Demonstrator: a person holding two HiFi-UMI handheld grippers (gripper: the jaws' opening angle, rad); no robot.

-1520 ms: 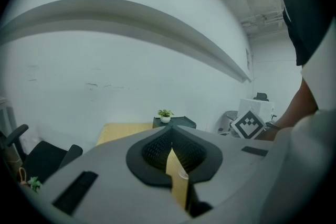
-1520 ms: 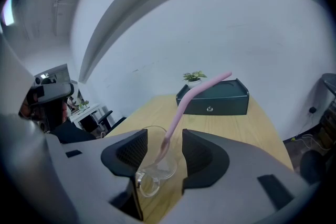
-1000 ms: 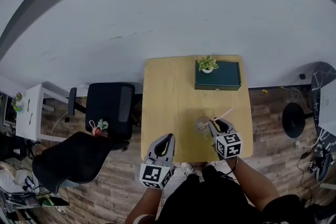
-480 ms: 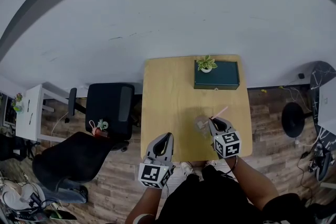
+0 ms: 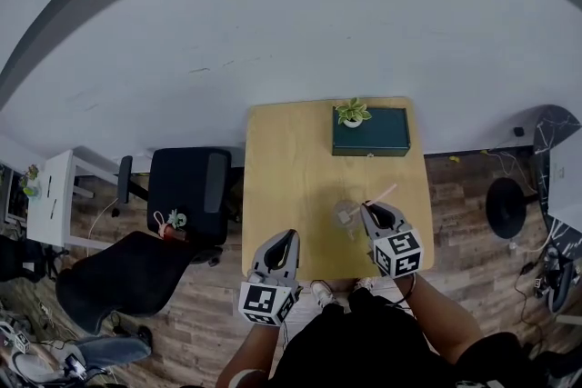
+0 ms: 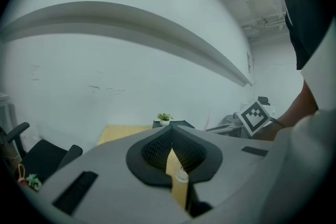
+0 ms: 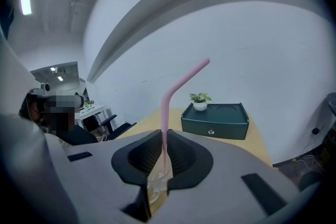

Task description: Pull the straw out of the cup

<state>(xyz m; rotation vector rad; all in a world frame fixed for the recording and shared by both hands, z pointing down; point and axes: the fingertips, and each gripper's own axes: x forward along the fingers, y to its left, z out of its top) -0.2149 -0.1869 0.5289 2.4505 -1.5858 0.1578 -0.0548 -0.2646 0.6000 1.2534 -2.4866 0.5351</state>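
A clear plastic cup (image 5: 347, 215) stands on the wooden table (image 5: 291, 168), near its front right. A pink bent straw (image 5: 382, 194) rises out of it, leaning right. My right gripper (image 5: 368, 209) is shut on the straw's lower stem just above the cup. In the right gripper view the straw (image 7: 176, 86) comes up from between the closed pads (image 7: 176, 157), with the cup (image 7: 156, 186) below the jaws. My left gripper (image 5: 289, 237) hovers at the table's front edge, left of the cup, shut and empty. In the left gripper view the cup (image 6: 181, 177) shows through the slit under the jaws.
A dark green box (image 5: 373, 134) with a small potted plant (image 5: 351, 113) sits at the table's far right. Two black office chairs (image 5: 186, 186) (image 5: 123, 277) stand left of the table. A white wall runs behind it. Wood floor lies around.
My right gripper has closed onto the straw and risen a little, lifting the straw with it. The left gripper has stayed where it was.
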